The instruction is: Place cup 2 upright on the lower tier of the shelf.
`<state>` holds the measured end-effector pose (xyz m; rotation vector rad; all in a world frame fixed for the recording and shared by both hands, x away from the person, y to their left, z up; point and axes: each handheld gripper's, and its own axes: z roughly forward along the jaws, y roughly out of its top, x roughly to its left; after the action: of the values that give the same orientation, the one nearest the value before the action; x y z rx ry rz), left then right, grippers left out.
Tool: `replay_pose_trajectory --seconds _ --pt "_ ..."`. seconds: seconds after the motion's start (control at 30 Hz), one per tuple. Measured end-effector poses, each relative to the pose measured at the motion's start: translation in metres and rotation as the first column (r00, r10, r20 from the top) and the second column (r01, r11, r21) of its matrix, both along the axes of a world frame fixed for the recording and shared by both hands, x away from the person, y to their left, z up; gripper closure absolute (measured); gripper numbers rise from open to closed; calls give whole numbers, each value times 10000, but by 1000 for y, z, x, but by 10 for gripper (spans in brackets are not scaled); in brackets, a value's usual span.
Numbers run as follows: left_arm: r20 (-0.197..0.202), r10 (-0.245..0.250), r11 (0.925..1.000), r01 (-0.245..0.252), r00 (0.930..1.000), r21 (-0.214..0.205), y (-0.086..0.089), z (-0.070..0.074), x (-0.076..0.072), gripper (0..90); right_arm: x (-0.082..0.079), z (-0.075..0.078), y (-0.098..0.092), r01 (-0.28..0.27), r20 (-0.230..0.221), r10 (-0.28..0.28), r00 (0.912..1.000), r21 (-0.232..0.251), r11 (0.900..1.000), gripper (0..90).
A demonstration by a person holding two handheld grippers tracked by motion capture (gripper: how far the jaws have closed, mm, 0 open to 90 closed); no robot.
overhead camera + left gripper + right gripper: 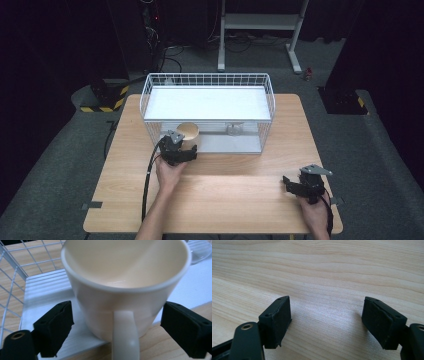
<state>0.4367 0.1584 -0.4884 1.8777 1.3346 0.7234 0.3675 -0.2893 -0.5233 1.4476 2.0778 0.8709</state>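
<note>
A cream mug (188,131) (120,285) stands upright on the lower white board of a wire rack (150,100), at its front left, handle (125,340) towards my left gripper. My left gripper (186,149) (115,312) is open, one jaw on each side of the mug's lower body. A thin gap shows beside each black pad (56,326), narrower on the right. My right gripper (292,184) (327,312) rests low over the bare wooden table (317,272) near the front right, open with nothing between its jaws.
The white wire rack has a white top shelf (207,102) over the lower board (42,287). A small clear glass item (234,129) (200,250) sits on that board to the mug's right. Wire mesh (15,277) closes the rack's left side.
</note>
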Motion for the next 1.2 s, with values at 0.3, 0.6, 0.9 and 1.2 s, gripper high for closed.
replay_pose_trajectory --seconds 0.3,0.6,0.9,1.2 --pt "85 173 9998 -173 9998 63 -3 -1 -7 192 0 0 0 3 -1 -3 10000 2 10000 238" --pt "-62 248 9987 -245 9997 441 -7 -1 -4 209 0 0 0 -1 0 1 10000 0 10000 238" --pt "-102 218 9979 -212 9997 617 -9 0 -1 326 0 0 0 -12 -13 11 10000 -14 10000 238" --pt "-148 356 9990 -352 9993 286 -10 -2 6 376 0 0 0 -25 -20 25 10000 -8 10000 238"
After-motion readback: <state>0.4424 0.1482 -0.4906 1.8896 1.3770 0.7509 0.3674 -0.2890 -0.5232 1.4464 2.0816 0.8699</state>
